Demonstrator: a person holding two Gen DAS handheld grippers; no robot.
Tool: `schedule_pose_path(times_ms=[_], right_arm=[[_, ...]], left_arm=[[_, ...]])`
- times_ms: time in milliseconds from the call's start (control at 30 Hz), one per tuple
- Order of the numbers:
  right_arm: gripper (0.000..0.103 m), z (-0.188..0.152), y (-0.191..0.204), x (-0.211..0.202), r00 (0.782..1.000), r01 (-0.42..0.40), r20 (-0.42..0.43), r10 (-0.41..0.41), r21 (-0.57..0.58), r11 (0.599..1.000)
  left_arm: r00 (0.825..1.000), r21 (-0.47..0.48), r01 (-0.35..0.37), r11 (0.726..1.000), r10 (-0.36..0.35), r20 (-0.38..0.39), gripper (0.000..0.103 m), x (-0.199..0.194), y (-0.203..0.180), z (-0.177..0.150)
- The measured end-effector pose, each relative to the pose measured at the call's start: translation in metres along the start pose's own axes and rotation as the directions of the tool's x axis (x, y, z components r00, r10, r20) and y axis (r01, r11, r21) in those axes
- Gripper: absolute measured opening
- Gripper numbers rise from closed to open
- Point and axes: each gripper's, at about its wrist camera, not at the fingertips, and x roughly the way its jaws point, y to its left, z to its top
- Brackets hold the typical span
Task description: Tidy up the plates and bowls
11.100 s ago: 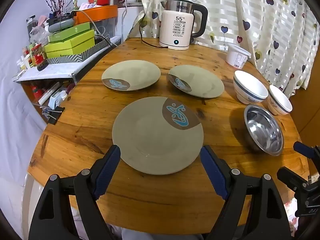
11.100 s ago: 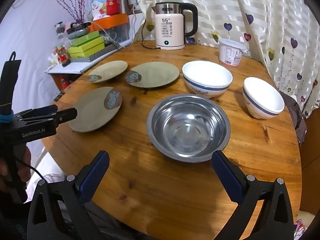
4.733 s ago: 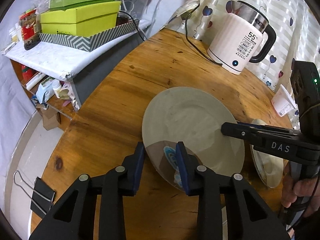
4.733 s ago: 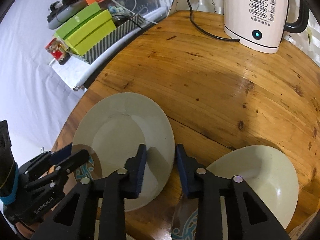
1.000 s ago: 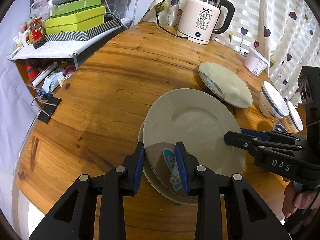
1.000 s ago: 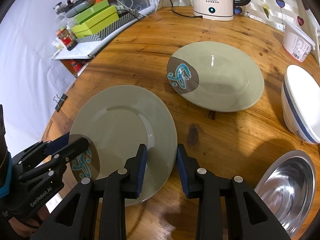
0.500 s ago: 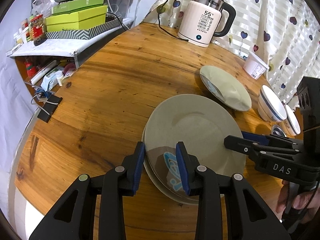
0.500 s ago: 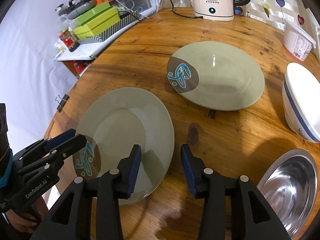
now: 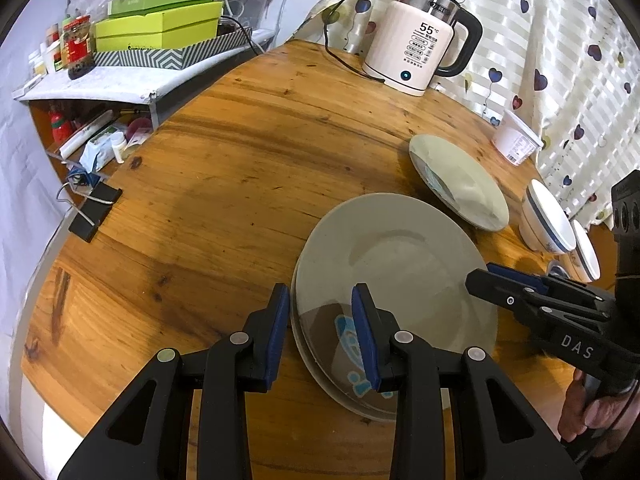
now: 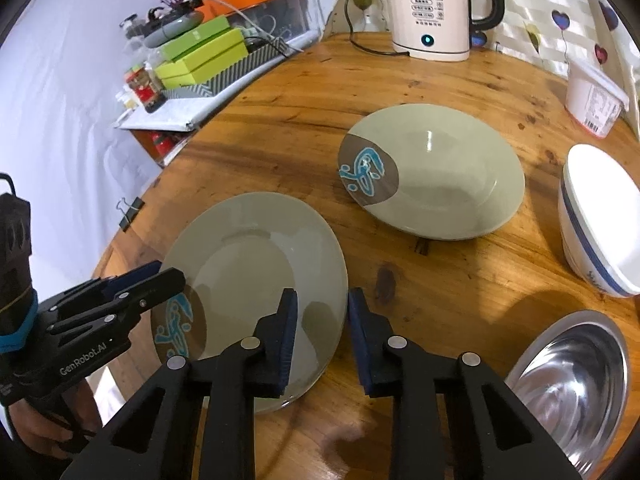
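Note:
Two grey-green plates lie stacked on the wooden table; the top plate (image 9: 400, 264) also shows in the right wrist view (image 10: 248, 272). My left gripper (image 9: 320, 328) is open, its jaws straddling the stack's near rim by the blue motif. My right gripper (image 10: 322, 332) is open, its jaws either side of the opposite rim. A third plate (image 10: 436, 172) lies apart, also seen in the left wrist view (image 9: 460, 184). Two white bowls with a blue band (image 9: 546, 220) (image 9: 584, 256) and a steel bowl (image 10: 568, 384) sit to the right.
A white kettle (image 9: 420, 56) and its cord stand at the table's back. A white tub (image 10: 596, 100) is at the back right. Green boxes (image 9: 160, 32) sit on a side shelf to the left. A black binder clip (image 9: 94, 216) lies at the table's left edge.
Both grippers have let go of the top plate, which now rests on the lower plate. The left jaws opened in the last half second, the right jaws a little earlier and now wider.

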Motion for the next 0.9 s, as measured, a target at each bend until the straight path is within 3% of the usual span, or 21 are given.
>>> schedule_pose_path(times_ms=[67,500,900], right_arm=[[0.021,-0.001,0.000,0.000,1.000,-0.001,-0.002,0.001,0.000,1.000],[0.022,-0.002,-0.004,-0.008,1.000,-0.010,0.013,0.010,0.015,1.000],[0.039,-0.005,-0.026,-0.052,0.994,-0.028,0.103,0.017,0.099,0.995]], left_arm=[[1.000,-0.003,0.002,1.000,-0.002,-0.002,0.034,0.000,0.000,-0.001],[1.000,0.003,0.007,1.000,-0.007,0.013,0.034,-0.006,0.002,-0.001],[0.997,0.035,0.050,0.998,-0.052,0.057,0.034,-0.022,-0.008,0.010]])
